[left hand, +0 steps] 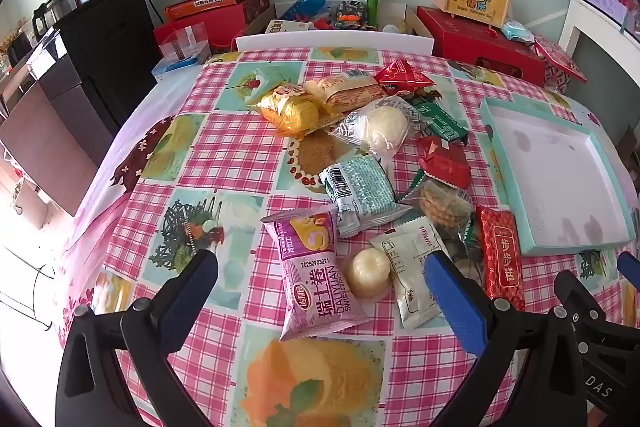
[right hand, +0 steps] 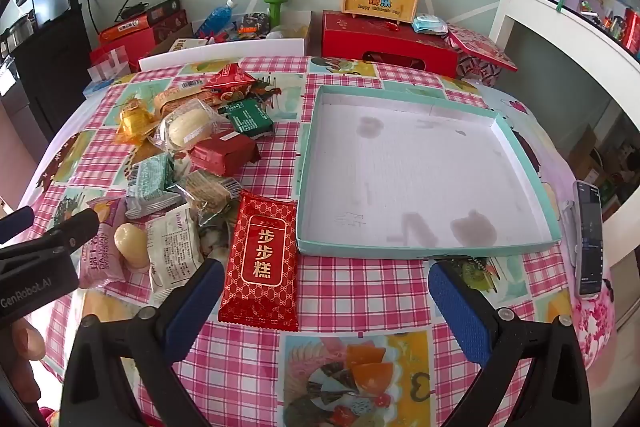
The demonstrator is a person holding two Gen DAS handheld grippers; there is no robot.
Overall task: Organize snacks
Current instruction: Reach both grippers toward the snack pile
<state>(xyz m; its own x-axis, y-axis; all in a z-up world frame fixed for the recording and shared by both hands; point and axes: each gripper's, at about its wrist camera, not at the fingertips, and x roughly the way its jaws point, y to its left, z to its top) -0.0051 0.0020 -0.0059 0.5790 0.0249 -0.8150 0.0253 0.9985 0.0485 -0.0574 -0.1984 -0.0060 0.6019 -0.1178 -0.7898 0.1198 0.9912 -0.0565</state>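
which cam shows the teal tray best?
Right wrist: the teal tray sits nearly centred, all four walls and the stained white floor visible. Left wrist catches it at the right edge, strongly distorted, with the far corner cut off.

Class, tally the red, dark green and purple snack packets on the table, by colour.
Red: 3 (triangular packet, square packet, long packet)
Dark green: 1 (green packet)
Purple: 1 (purple packet)
Total: 5
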